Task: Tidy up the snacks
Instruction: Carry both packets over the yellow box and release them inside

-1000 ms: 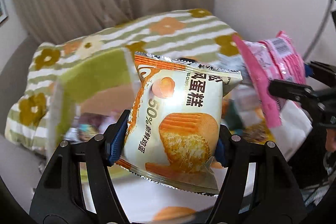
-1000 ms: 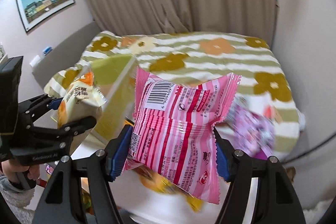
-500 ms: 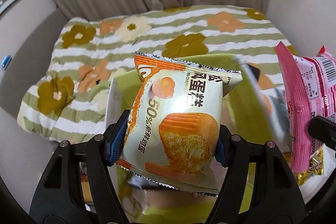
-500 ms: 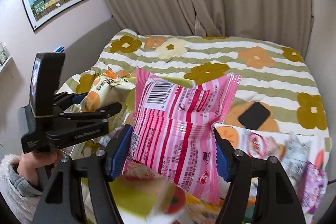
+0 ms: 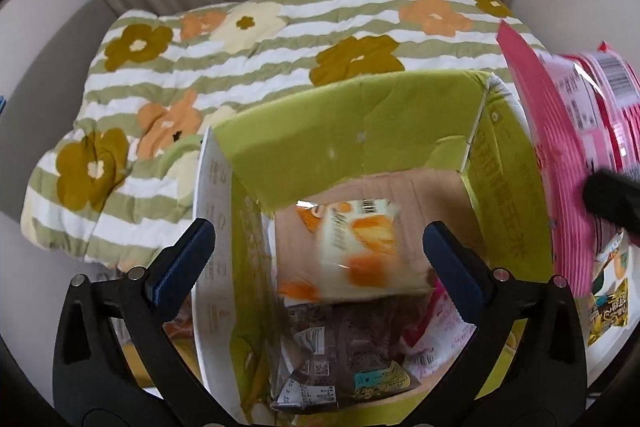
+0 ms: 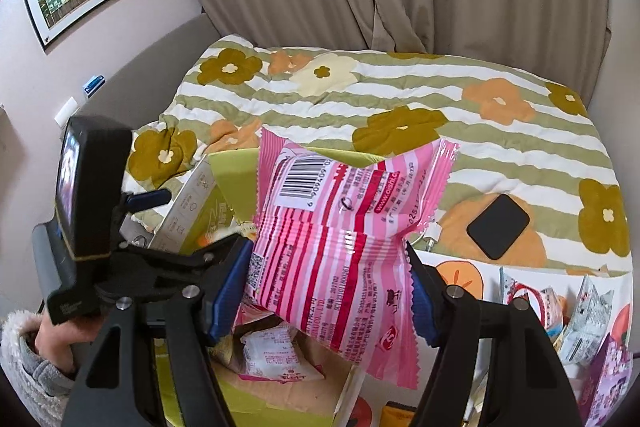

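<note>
A green cardboard box (image 5: 360, 123) stands open below my left gripper (image 5: 318, 239). The jaws are opening, and the pads touch nothing. Between them, blurred, an orange-and-cream cake packet (image 5: 352, 251) drops into the box, above a brown packet (image 5: 340, 347). My right gripper (image 6: 328, 287) is shut on a pink striped packet (image 6: 340, 227), held upright over the box's right side. The same pink packet (image 5: 560, 147) shows at the right edge of the left wrist view. The left gripper (image 6: 188, 223) hangs over the box's left flap (image 6: 192, 203), held by a hand (image 6: 52, 339).
A white-and-pink packet (image 6: 276, 355) lies on the box floor. Several loose snacks (image 6: 580, 319) lie on the table to the right. A black flat device (image 6: 498, 227) rests on the flowered striped quilt (image 6: 400, 95) behind. Curtains hang at the back.
My left gripper has opened and let go of the cake packet, which now falls into the box. Both grippers moved over the box. The right still holds the pink packet.
</note>
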`<control>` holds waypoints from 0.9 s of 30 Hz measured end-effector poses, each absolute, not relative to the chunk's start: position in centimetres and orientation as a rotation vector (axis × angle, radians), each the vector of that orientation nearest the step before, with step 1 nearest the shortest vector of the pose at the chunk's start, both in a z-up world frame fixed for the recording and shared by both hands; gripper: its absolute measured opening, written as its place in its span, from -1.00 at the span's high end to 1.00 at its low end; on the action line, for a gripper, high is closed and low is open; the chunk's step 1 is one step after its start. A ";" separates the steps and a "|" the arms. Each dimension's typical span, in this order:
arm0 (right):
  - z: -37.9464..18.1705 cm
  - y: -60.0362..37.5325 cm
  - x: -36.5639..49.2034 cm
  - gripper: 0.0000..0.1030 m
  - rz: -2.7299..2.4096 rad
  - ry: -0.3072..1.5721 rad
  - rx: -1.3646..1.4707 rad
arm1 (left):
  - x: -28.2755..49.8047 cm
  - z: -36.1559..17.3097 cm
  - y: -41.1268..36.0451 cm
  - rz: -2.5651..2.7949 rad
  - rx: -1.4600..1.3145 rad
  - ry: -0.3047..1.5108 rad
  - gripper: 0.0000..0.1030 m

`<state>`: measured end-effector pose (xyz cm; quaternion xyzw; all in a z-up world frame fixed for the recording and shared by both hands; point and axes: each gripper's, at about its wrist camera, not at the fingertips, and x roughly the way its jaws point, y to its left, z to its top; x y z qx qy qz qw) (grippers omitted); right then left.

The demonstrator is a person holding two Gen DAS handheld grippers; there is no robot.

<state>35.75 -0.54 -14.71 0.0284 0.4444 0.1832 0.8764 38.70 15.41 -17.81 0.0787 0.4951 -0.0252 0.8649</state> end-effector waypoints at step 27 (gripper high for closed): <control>-16.4 1.3 39.6 -0.86 0.474 0.928 0.044 | 34.1 -18.9 15.6 0.026 0.148 1.102 -1.00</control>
